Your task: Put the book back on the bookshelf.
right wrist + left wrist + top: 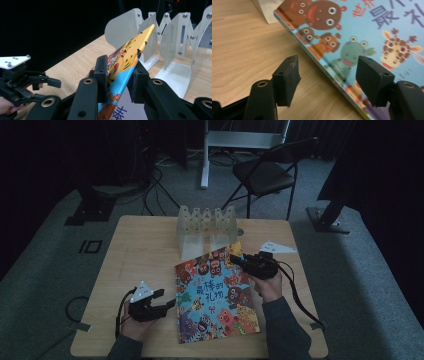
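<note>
Pinching far corner of picture book (125,62) with my right gripper (117,75), corner lifted off table (140,250) near white rack (207,227). Left gripper (327,75) jaws half open astride near edge, not gripping. Risk I see: thin corner hold, book could sag, slip or bend.

In the left gripper view, the picture book (362,37) is cut off by the top and right edges, so its title characters are seen only in part, and its cover figures are softly blurred. The white rack (265,10) is clipped at the top edge. In the right gripper view, the book's lower part is hidden behind the right tool (120,77) and cut by the bottom edge. In the high view, the person's forearms are cut off at the bottom, and the cover's small print cannot be read.
</note>
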`<state>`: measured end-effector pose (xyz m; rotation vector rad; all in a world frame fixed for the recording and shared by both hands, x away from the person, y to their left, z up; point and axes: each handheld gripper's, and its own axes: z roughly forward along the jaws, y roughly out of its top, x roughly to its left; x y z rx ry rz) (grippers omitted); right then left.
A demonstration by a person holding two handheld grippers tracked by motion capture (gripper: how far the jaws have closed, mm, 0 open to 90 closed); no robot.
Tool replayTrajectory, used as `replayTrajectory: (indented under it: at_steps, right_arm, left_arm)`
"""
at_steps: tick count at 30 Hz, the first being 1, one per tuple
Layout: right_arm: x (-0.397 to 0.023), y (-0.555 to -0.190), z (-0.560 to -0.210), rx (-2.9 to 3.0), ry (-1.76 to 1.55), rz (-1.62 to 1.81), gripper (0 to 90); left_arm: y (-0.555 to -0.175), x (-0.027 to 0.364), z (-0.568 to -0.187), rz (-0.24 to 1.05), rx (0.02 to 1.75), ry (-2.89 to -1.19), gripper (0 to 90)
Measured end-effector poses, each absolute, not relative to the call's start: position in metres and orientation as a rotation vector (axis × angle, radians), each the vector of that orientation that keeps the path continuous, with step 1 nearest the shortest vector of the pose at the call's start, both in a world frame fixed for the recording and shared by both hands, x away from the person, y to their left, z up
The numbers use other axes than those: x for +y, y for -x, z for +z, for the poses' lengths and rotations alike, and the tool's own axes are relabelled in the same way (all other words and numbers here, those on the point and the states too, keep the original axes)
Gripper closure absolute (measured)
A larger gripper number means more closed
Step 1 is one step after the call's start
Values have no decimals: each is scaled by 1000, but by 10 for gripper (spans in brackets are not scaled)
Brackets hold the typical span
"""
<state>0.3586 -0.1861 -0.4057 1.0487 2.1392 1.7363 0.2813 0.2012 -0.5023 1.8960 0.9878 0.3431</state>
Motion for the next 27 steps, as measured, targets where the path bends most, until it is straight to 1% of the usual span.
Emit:
replayTrajectory:
  at_steps: [2, 4, 16, 19, 21, 22, 23, 25, 27]
  right_arm:
    - [-186, -358, -404, 2138, -1042, 1738, 727]
    - [-185, -354, -398, 2140, -1011, 1735, 728]
    - [-184, -347, -386, 2148, -968, 1744, 733]
    - [-185, -347, -385, 2146, -966, 1753, 734]
    - [-185, -346, -384, 2145, -963, 1759, 734]
    - [-186, -345, -383, 2143, -957, 1775, 735]
    - [-186, -345, -383, 2143, -957, 1775, 735]
    - [-186, -345, -382, 2141, -954, 1789, 735]
    - [-187, -345, -382, 2140, -952, 1794, 735]
  left_arm:
    - [-281, 201, -502, 343, 988, -1896, 367]
    - [-289, 203, -503, 336, 996, -1884, 388]
    - [-308, 202, -508, 331, 1027, -1872, 389]
    - [-314, 204, -511, 308, 1041, -1866, 432]
    - [-319, 204, -514, 296, 1040, -1869, 432]
    - [-321, 203, -514, 295, 1033, -1877, 519]
    - [-323, 203, -515, 296, 1033, -1875, 519]
    - [-325, 203, -517, 283, 1034, -1862, 558]
    - [-328, 202, -519, 278, 1049, -1870, 577]
